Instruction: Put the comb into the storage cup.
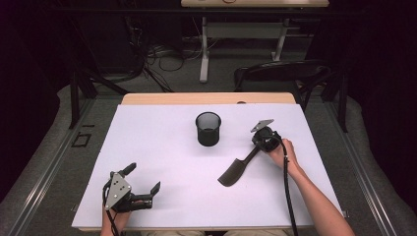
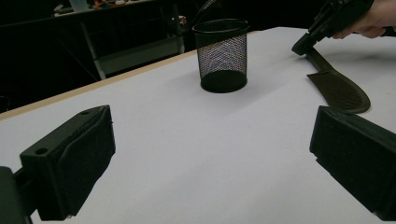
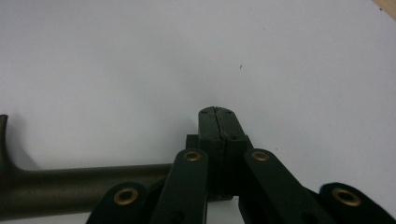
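A black mesh pen cup point(image 1: 208, 129) point(image 2: 222, 56) stands upright at the middle back of the white table point(image 1: 162, 147). To its right, a dark spatula point(image 1: 235, 173) point(image 2: 338, 88) point(image 3: 70, 186) lies flat, blade toward me. My right gripper point(image 1: 256, 147) point(image 3: 217, 114) point(image 2: 301, 46) points down at the handle's far end. Its jaws are pressed together, and the handle runs under their base. I cannot tell whether they pinch it. My left gripper point(image 1: 144, 177) point(image 2: 210, 158) rests near the front left edge, open wide with nothing between its jaws, and faces the cup.
A black chair point(image 1: 282, 73) stands behind the table's far right corner. Beyond it is another table's frame point(image 1: 204, 54) with cables on the floor. The wooden far edge point(image 1: 206, 98) borders the white surface.
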{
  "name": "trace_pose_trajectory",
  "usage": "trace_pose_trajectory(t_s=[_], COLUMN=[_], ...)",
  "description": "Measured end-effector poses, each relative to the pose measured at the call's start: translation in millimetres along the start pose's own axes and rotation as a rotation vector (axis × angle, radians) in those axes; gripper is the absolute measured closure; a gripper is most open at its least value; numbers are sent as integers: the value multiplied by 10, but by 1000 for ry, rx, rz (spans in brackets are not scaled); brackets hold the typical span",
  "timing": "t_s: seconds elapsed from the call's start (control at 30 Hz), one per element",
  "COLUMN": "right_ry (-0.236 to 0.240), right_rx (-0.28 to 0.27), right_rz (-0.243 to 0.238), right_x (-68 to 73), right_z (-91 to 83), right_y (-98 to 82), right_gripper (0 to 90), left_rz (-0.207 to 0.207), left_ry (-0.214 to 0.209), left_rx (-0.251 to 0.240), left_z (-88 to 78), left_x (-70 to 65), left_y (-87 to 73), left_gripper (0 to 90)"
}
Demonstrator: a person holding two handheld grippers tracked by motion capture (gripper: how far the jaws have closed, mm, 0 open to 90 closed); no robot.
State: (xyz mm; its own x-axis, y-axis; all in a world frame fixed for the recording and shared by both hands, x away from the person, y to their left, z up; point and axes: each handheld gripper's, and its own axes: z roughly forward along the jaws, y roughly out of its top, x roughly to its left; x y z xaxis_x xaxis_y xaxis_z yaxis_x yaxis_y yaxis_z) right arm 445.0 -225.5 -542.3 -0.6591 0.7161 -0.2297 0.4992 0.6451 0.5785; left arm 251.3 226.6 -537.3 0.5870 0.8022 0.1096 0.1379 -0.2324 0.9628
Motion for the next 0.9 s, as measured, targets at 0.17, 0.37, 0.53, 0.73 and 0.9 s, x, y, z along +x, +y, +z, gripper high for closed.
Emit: trace_pose_trajectory(t_s=[0.17, 0.37, 0.53, 0.73, 0.9], right_ry=[5, 7, 6, 9, 14], right_rx=[-4, 11, 26, 34, 42], right_rz=[3, 3, -1, 12, 1], right_x=[0, 14, 14, 13, 14], right_z=[-15, -28, -44, -78, -100], right_y=[-27, -67, -91, -130, -166], right_gripper=[900, 900, 900, 900, 900], left_rz=[0, -3, 1, -1, 0], left_ry=[1, 1, -1, 1, 1], left_rx=[1, 0, 3, 1, 2], left_z=[4, 3, 7, 3, 6], left_x=[0, 1, 0, 1, -1], left_y=[-1, -1, -1, -1, -1], left_gripper=[2, 2, 3, 2, 2])
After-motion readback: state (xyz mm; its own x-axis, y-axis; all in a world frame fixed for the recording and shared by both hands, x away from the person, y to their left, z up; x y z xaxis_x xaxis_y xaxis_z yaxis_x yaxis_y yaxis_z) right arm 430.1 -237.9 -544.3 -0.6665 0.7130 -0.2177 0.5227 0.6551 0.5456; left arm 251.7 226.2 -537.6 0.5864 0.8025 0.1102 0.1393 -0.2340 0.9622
